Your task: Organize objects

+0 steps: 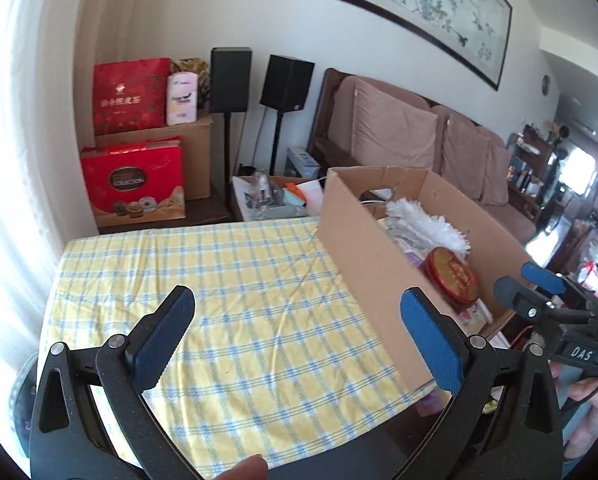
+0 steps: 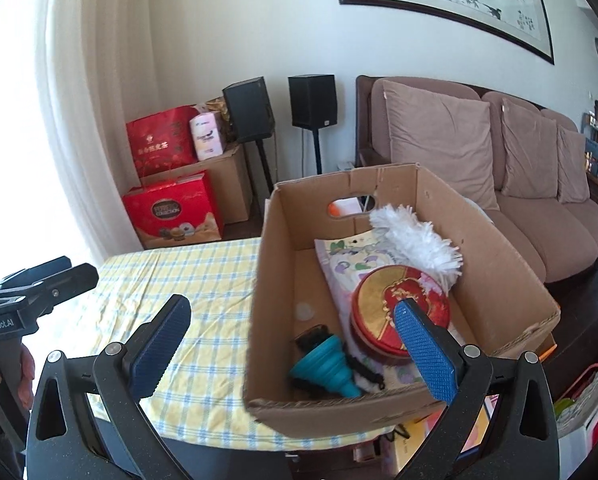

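Though both tongs (image 1: 299, 338) (image 2: 291, 346) spread empty, cardboard box (image 2: 499, 264) contents half-hidden.

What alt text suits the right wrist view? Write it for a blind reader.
An open right gripper hovers before a cardboard box on a yellow checked tablecloth. Inside lie a red-gold round tin, a teal folding funnel and a white duster.
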Tool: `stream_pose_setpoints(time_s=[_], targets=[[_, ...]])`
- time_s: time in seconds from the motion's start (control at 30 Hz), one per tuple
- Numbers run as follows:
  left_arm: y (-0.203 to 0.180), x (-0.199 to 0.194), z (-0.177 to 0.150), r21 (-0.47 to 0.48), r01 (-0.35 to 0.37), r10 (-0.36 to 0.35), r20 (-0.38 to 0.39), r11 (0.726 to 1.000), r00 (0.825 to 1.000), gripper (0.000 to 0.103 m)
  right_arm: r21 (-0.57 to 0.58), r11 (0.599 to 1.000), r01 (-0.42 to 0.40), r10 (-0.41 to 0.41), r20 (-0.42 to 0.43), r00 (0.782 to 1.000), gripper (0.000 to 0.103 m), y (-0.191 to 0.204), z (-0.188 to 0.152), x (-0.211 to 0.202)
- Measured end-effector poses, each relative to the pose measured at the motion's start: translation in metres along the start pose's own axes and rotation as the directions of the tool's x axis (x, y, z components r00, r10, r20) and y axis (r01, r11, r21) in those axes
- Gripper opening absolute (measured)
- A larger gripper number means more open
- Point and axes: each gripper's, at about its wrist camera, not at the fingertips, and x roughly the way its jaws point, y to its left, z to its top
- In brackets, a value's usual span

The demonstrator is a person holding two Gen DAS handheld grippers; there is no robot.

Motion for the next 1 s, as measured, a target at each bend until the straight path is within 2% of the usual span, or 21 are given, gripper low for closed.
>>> stream_pose_setpoints(time_s=[0.17, 0.23, 0.37, 0.47, 0.7, 0.87, 1.0], targets=[[0.021, -0.016, -0.022, -0.050, -0.048, 0.049, 0.010, 0.998, 0.999, 0.103, -0.004, 1.000, -0.016, 0.016, 0.022, 1.000, 0.103, 0.017, -0.015, -0.007], [0.026, -0.022, -0.031, -0.057, -0.090, 0.091, 0.003, 0.994, 0.996, 0.103, -0.007, 1.000, -0.016, 0.016, 0.027, 0.999, 0.103, 0.023, -0.021, -0.011], [0.033, -0.036, -0.044, -0.076, -0.108, 0.109, 0.006, 0.991, 0.994, 0.103, -0.023, 0.999, -0.024, 0.025, 0.030, 0.999, 0.103, 0.034, -0.032, -0.018], [0.036, -0.046, -0.054, -0.069, -0.152, 0.153, 0.011, 0.986, 0.988, 0.103, -0.050, 0.999, 0.000, 0.002, 0.040, 0.999, 0.103, 0.040, -0.039, -0.025], [0.040, -0.060, -0.074, -0.076, -0.192, 0.193, 0.003, 0.978, 0.981, 0.103, -0.074, 0.997, 0.033, -0.030, 0.048, 0.998, 0.103, 0.048, -0.054, -0.035], [0.048, -0.069, -0.083, -0.102, -0.253, 0.256, 0.015, 0.962, 0.967, 0.103, -0.058, 0.998, 0.040, -0.037, 0.049, 0.998, 0.103, 0.045, -0.059, -0.039], [0.053, -0.072, -0.092, -0.110, -0.274, 0.276, 0.008, 0.955, 0.961, 0.103, -0.066, 0.996, 0.057, -0.054, 0.043, 0.998, 0.103, 0.044, -0.063, -0.039]])
